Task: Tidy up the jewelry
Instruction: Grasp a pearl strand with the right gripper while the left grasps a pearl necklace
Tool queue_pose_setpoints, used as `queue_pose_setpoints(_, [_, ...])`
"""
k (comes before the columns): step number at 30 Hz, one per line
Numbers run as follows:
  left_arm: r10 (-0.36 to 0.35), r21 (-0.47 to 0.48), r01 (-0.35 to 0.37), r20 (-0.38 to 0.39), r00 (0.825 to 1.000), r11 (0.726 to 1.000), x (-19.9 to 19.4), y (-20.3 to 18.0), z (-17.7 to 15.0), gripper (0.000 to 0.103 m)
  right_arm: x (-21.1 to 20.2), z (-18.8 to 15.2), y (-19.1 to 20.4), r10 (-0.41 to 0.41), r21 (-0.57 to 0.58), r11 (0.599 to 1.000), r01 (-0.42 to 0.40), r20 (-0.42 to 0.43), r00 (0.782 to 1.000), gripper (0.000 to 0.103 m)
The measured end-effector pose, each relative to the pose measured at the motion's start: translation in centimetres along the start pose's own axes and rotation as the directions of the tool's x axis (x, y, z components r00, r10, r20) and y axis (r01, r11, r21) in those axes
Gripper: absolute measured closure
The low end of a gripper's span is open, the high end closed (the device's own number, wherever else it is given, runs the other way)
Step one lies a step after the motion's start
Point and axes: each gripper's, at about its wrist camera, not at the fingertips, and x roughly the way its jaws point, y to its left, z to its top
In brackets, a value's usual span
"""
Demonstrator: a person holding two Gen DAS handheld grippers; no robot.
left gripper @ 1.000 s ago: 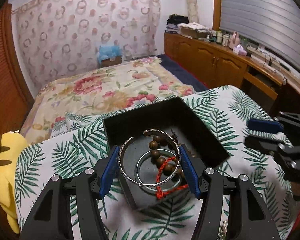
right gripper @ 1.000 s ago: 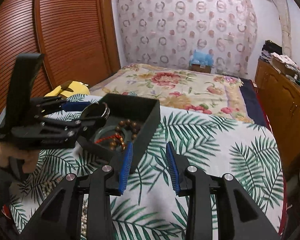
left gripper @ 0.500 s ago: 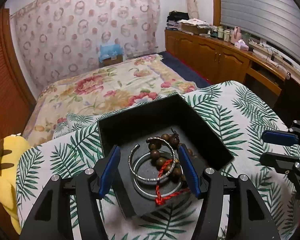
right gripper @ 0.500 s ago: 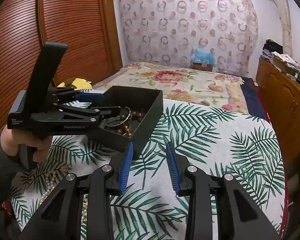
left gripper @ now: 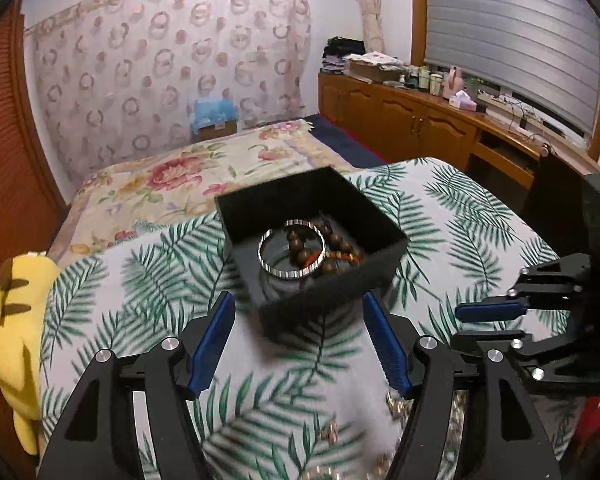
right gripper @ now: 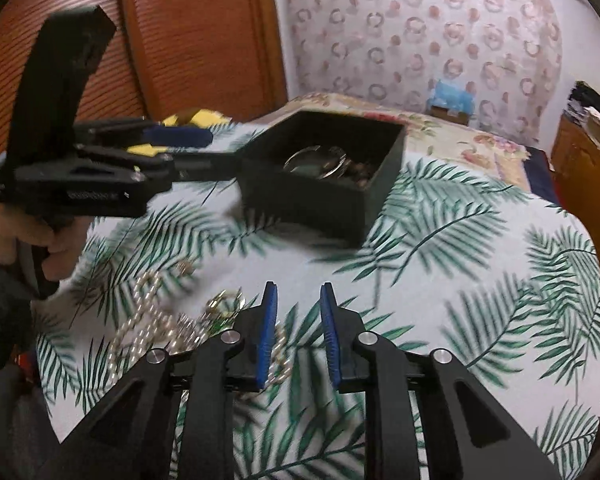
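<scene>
left tongs (left gripper: 298, 342) opening wide, empty, near the black box (left gripper: 384, 226) on the leaf-print surface (left gripper: 440, 208). silver bangle (left gripper: 292, 254) and wooden beads (left gripper: 340, 246) lay inside. right tongs (right gripper: 298, 332) closing, empty, beside the pearl necklace (right gripper: 140, 316).

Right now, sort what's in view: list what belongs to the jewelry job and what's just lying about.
Job: black box; silver bangle and wooden beads inside it; pearl necklace and gold ring on the cloth.

Lying about: yellow plush, bed, cabinet, tissue box.
</scene>
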Motion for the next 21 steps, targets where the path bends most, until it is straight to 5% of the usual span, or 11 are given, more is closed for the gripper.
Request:
queue_pose_setpoints(9, [-0.021,-0.040,0.019,-0.064,0.998,0.999,-1.1,0.6,-4.4,0.039,1.9,-1.1,0.9,-0.006,-0.038,0.999,0.002,-0.104,0.995,0.092])
queue_pose_setpoints(21, [-0.040,-0.070,0.032,-0.116,0.992,0.997,-2.4,1.1,-7.9,0.038,2.1,-1.3,2.0,-0.052,-0.078,0.996,0.045,-0.090,0.995,0.096])
